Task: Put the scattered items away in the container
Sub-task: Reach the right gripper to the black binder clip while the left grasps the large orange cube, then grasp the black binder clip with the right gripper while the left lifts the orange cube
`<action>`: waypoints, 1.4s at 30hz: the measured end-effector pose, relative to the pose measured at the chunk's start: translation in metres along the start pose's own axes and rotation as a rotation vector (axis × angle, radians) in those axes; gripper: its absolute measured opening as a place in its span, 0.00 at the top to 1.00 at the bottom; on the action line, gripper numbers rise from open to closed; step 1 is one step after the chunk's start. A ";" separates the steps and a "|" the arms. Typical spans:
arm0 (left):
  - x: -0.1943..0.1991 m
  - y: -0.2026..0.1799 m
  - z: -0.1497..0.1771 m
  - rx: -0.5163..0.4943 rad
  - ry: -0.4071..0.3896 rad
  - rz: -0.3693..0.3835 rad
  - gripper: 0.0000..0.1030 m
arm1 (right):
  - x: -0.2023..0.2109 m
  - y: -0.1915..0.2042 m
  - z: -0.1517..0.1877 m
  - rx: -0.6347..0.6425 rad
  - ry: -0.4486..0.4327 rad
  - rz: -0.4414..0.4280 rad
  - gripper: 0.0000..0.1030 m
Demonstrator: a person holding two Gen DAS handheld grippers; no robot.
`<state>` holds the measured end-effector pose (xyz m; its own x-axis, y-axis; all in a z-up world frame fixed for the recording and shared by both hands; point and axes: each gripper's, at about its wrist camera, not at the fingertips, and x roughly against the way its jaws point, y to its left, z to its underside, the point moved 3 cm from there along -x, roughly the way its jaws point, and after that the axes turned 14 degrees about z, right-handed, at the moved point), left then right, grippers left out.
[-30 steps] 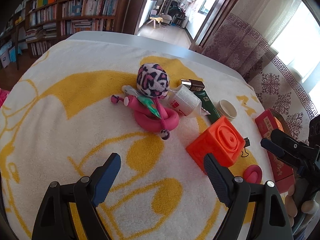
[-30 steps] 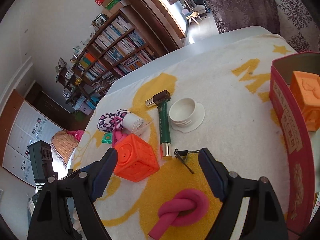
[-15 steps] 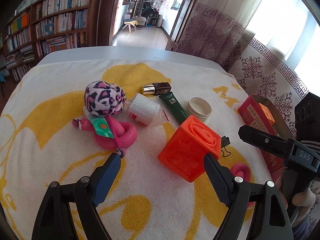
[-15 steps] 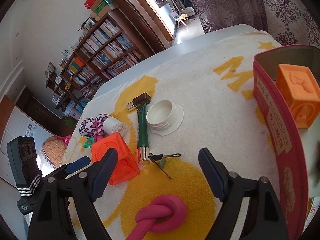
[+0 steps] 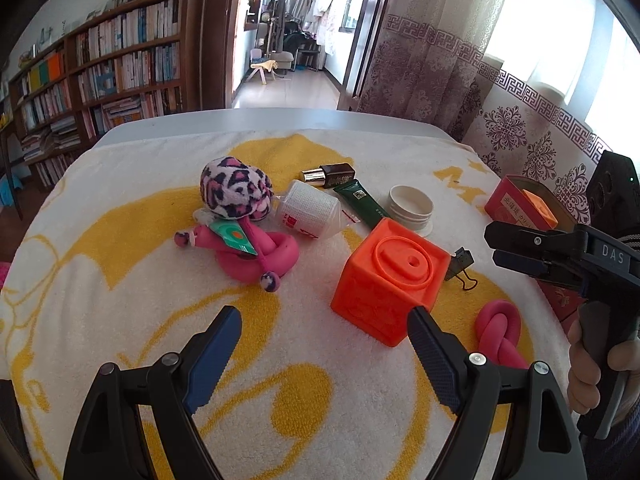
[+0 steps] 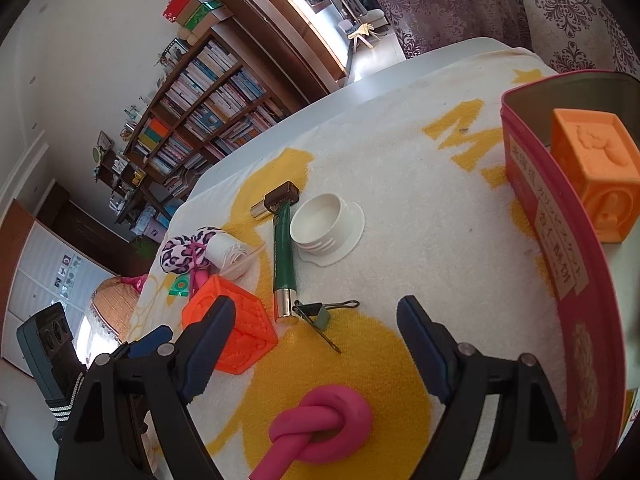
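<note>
A red tin (image 6: 560,264) stands at the right with a light-orange block (image 6: 592,172) inside; it also shows in the left wrist view (image 5: 516,206). A bright orange cube (image 5: 390,268) sits just beyond my open, empty left gripper (image 5: 324,344), by its right finger. My right gripper (image 6: 312,344) is open and empty above a pink knotted rope (image 6: 320,424), which also shows in the left wrist view (image 5: 498,336). A black binder clip (image 6: 320,314), green tube (image 6: 284,256), white lid (image 6: 324,232), small brown bottle (image 6: 280,200), gauze roll (image 5: 308,208), leopard plush ball (image 5: 236,190) and pink looped toy (image 5: 256,252) lie scattered.
A white and yellow towel (image 5: 120,240) covers the table. The table's far edge (image 5: 260,118) is grey. Bookshelves (image 5: 100,80) and a doorway stand beyond it. Patterned curtains (image 5: 500,120) hang at the right.
My left gripper has swung right and closer to the orange cube. My right gripper has moved nearer to the pink knot and the tin. Both stayed open.
</note>
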<state>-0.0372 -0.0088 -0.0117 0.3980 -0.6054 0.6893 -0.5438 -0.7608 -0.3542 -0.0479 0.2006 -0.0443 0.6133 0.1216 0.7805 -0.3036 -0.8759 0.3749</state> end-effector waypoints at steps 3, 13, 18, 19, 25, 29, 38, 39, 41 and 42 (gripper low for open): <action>0.000 -0.006 -0.003 -0.033 -0.002 -0.009 0.16 | 0.000 0.003 0.002 0.011 0.001 -0.003 0.17; -0.008 -0.031 -0.009 -0.113 0.026 0.038 0.16 | 0.001 0.001 0.002 0.002 -0.005 -0.007 0.17; -0.018 -0.038 -0.009 -0.136 0.048 0.037 0.16 | 0.000 0.000 0.002 -0.007 -0.001 -0.008 0.17; -0.022 -0.039 -0.010 -0.138 0.052 0.040 0.16 | -0.001 0.000 0.002 -0.006 0.000 -0.008 0.17; -0.064 -0.034 -0.017 -0.067 0.134 0.070 0.16 | 0.001 0.000 0.003 -0.011 -0.007 -0.011 0.17; -0.072 -0.026 -0.016 -0.007 0.118 0.043 0.36 | 0.001 -0.002 0.002 -0.012 -0.013 -0.009 0.17; -0.040 -0.009 -0.013 0.065 0.051 0.003 0.44 | 0.001 0.023 0.011 0.157 -0.073 0.136 0.17; -0.036 -0.006 -0.014 0.073 0.039 -0.004 0.44 | 0.000 0.027 0.013 0.183 -0.075 0.155 0.17; -0.029 -0.002 -0.016 0.081 0.021 -0.015 0.44 | -0.004 0.033 0.018 0.221 -0.071 0.189 0.17; -0.027 -0.001 -0.017 0.083 0.017 -0.022 0.44 | -0.007 0.036 0.019 0.235 -0.067 0.206 0.17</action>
<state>-0.0599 0.0120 -0.0195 0.3957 -0.5850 0.7080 -0.4714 -0.7910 -0.3900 -0.0488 0.1596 -0.0457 0.6054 -0.0942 0.7904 -0.2545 -0.9637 0.0801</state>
